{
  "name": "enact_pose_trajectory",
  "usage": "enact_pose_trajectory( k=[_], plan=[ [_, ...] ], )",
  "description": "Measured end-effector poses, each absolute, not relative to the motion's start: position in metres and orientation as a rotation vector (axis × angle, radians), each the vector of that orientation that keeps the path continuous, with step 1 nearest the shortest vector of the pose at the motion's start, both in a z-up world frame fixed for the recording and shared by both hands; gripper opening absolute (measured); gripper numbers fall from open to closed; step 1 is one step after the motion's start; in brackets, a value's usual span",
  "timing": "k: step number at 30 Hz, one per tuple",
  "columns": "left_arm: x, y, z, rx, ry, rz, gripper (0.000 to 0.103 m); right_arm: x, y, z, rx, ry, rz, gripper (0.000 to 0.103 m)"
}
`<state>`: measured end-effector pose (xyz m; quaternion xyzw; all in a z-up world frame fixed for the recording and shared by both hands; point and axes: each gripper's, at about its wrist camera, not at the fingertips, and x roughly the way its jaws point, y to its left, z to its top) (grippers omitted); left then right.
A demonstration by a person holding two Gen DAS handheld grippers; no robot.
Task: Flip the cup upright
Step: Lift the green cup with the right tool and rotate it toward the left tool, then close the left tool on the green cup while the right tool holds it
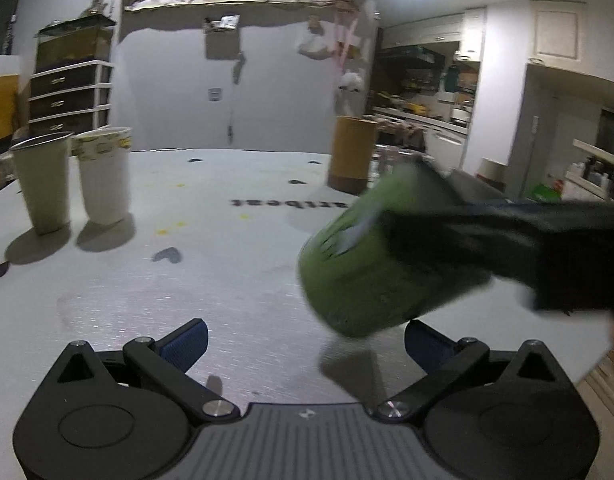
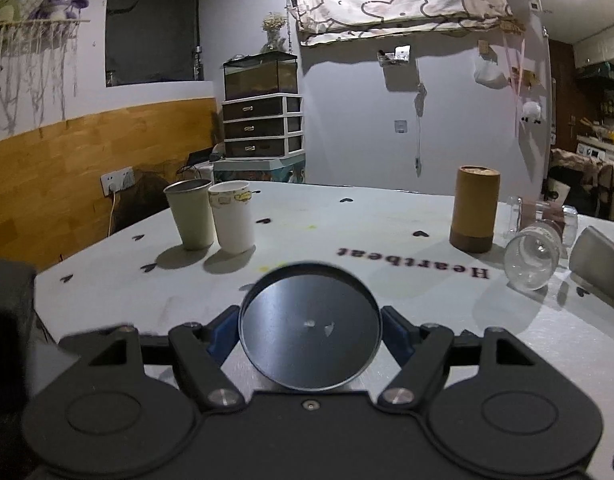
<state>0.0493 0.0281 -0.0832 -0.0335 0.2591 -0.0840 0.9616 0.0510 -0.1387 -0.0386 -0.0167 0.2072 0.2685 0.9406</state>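
My right gripper [image 2: 310,334] pinches the green cup [image 2: 310,326] by its sides, base facing my camera, long axis running forward along my fingers and tilted above the table [image 2: 387,216]. My left gripper [image 1: 305,342] hangs spread and empty, the cup [image 1: 363,264] just ahead to its right.

The right gripper [image 2: 309,330] is being clamped on the cup [image 2: 309,328]; the left gripper [image 1: 307,336] is being held spread beside the cup.

Three upright cups [image 2: 189,214] [image 2: 231,216] [image 2: 474,209], one green cup [image 1: 371,264], two toppled glasses [image 2: 531,254] [image 2: 599,266]
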Motion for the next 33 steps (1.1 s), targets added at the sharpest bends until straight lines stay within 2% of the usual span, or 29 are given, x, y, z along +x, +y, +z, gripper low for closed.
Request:
enact_pose_trajectory(
  k=[14, 19, 22, 33],
  plan=[
    [0.054, 0.062, -0.080, -0.193, 0.578, -0.098, 0.101, 0.030, -0.163, -0.061, -0.032, 0.478, 0.500, 0.075],
    [0.062, 0.075, -0.071, -0.376, 0.651, -0.170, 0.093, 0.027, -0.163, -0.076, -0.049, 0.540, 0.504, 0.075],
    [0.069, 0.069, -0.064, -0.423, 0.680, -0.217, 0.089, 0.031, -0.162, -0.084, -0.050, 0.563, 0.502, 0.075],
    [0.104, 0.034, -0.068, -0.623, 0.845, -0.368, 0.086, 0.030, -0.155, -0.085, -0.072, 0.540, 0.498, 0.075]
  ],
)
